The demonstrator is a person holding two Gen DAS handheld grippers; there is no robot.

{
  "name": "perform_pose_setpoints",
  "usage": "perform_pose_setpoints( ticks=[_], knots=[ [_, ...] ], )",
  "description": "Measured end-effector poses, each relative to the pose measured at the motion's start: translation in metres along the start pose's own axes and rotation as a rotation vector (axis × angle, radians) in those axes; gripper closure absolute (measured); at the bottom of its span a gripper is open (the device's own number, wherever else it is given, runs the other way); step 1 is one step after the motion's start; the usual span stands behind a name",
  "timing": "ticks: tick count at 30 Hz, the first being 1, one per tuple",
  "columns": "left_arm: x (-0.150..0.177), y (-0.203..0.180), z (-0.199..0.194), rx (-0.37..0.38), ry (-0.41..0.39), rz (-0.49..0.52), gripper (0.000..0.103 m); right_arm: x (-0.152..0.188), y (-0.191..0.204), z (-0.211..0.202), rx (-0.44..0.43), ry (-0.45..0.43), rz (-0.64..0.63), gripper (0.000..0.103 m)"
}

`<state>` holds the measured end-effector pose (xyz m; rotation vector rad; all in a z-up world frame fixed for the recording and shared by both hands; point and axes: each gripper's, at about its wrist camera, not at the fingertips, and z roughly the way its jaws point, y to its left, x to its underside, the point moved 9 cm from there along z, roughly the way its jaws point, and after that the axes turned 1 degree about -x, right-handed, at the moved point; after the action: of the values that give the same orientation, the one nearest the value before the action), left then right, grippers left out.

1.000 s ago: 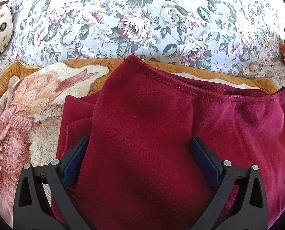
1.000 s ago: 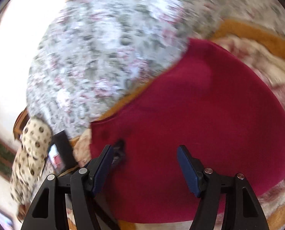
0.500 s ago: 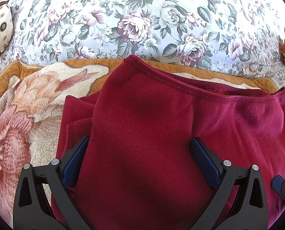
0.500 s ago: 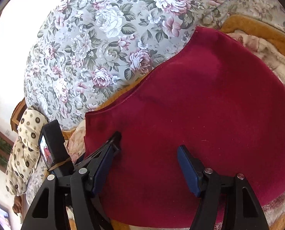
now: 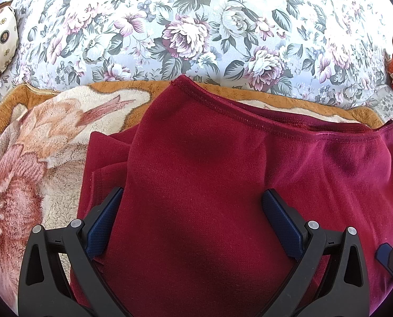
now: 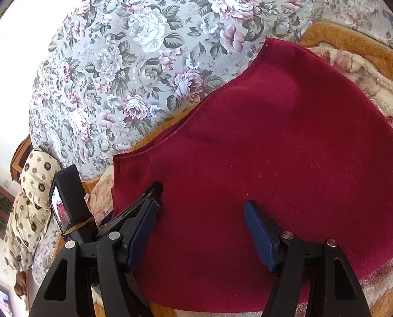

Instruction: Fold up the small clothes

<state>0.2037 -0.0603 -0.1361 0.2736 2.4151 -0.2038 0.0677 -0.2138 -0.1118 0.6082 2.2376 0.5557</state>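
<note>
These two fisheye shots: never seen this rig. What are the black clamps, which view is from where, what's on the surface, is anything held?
There is no robot here. A person carries a hand-held gripper in each hand, and a camera on each one looks forward along its two fingers, so the black arms with blue pads at the bottom of each picture are that gripper's own fingers.

The left wrist view shows the left hand-held gripper; the right wrist view shows the right hand-held gripper. In the right view you can also see part of the left tool at its left edge.

On the surface lies a dark red garment, partly folded, on a fleece blanket with a big flower print. Behind is a floral cushion.

Both grippers are open over the garment. Nothing is held.
</note>
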Motion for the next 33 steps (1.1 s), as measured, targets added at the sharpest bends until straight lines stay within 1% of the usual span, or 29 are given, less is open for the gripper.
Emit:
perform_pose_setpoints(
  ticks=[11,14,19,27,33],
  knots=[
    [0.001,0.000,0.000,0.000,0.001,-0.001,0.001,-0.004,-0.008,-0.005,0.015,-0.016,0.004,0.036],
    [0.001,0.000,0.000,0.000,0.002,-0.001,0.001,-0.004,-0.008,-0.003,0.015,-0.011,0.011,0.036],
    [0.001,0.000,0.000,0.000,0.002,-0.001,0.001,0.000,0.000,0.003,0.010,0.006,-0.021,0.036],
    [0.001,0.000,0.001,0.000,0.002,-0.001,0.001,-0.004,-0.012,-0.004,0.017,-0.021,0.015,0.036],
    [0.002,0.000,0.000,0.000,0.003,-0.002,0.001,-0.003,-0.009,-0.004,0.031,-0.021,-0.006,0.036]
  ],
)
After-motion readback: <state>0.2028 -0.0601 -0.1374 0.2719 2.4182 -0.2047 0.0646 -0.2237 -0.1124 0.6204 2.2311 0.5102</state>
